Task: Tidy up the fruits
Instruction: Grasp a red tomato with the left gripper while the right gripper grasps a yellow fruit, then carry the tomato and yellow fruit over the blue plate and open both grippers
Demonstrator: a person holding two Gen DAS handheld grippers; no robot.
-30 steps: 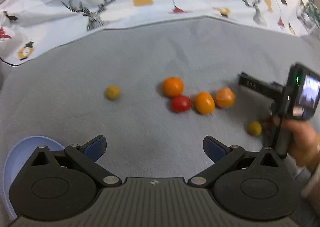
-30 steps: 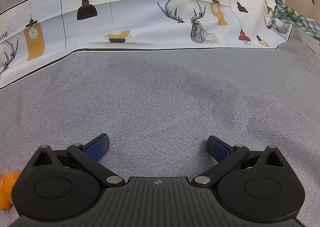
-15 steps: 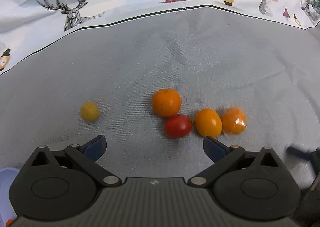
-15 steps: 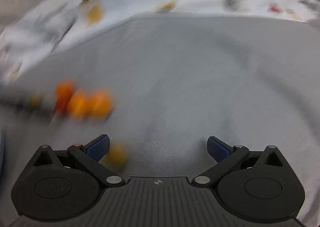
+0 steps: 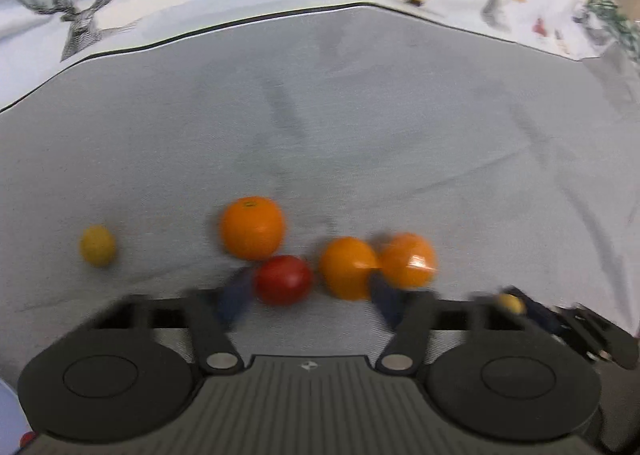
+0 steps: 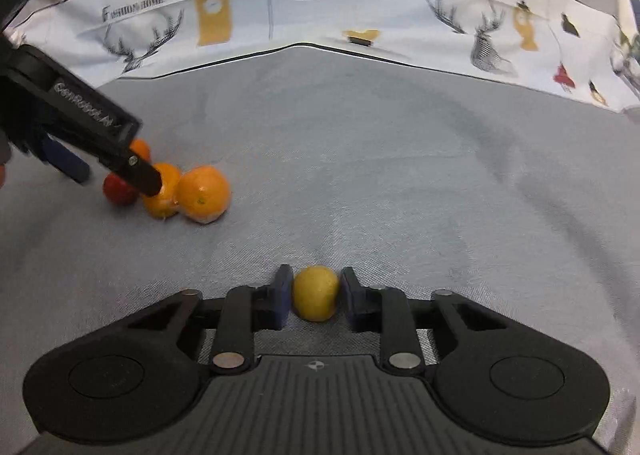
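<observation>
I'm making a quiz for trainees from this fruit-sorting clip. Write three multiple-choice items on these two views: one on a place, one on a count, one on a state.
1. Where is the small round red fruit?
A. Alone by the patterned cloth border
B. In the cluster of orange fruits, between the left hand-held gripper's fingers
C. In the right hand-held gripper

2. How many round orange fruits lie on the grey cloth?
A. One
B. Three
C. Five

3. What is the right hand-held gripper doing?
A. Gripping a small yellow fruit
B. Open and empty
C. Gripping an orange fruit

Answers:
1. B: the left wrist view shows the red fruit against the orange fruits, between the closing fingers of the left hand-held gripper.
2. B: the left wrist view shows three.
3. A: both pads press the yellow fruit.
</observation>
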